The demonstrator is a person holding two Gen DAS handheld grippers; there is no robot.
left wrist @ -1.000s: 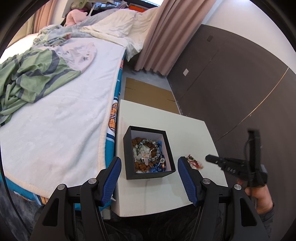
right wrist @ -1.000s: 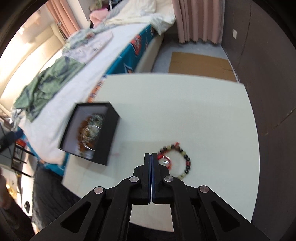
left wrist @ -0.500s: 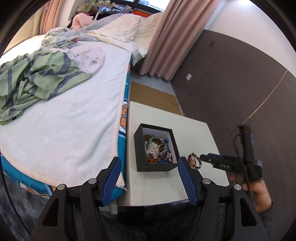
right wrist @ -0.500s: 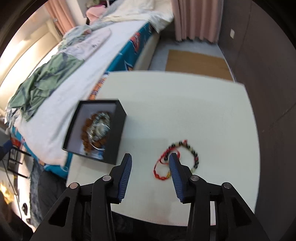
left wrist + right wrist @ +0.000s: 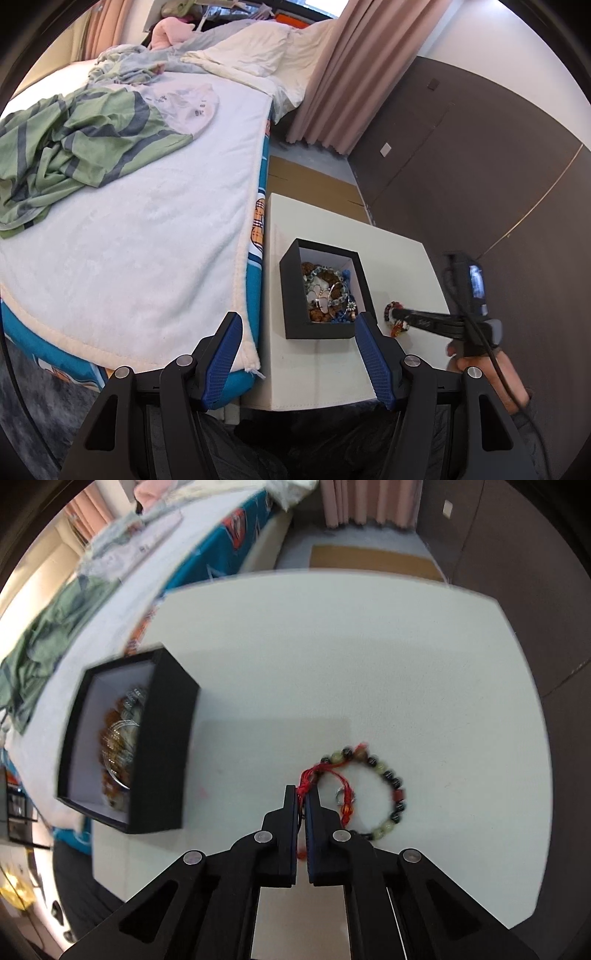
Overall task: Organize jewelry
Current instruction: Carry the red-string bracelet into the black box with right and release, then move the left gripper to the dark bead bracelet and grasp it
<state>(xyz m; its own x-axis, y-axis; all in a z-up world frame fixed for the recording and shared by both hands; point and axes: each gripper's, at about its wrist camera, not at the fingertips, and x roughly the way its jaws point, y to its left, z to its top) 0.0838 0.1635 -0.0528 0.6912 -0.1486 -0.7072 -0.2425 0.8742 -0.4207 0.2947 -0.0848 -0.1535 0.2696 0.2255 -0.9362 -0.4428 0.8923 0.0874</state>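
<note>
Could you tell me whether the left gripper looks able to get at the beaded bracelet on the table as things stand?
Probably not directly: the right gripper, shut on the red cord, lies over the beaded bracelet, and the black box stands between the bracelet and the open left gripper.

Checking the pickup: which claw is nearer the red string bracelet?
Right claw, its tips closed on the red string bracelet. Left claw hangs open off the table's near edge.
</note>
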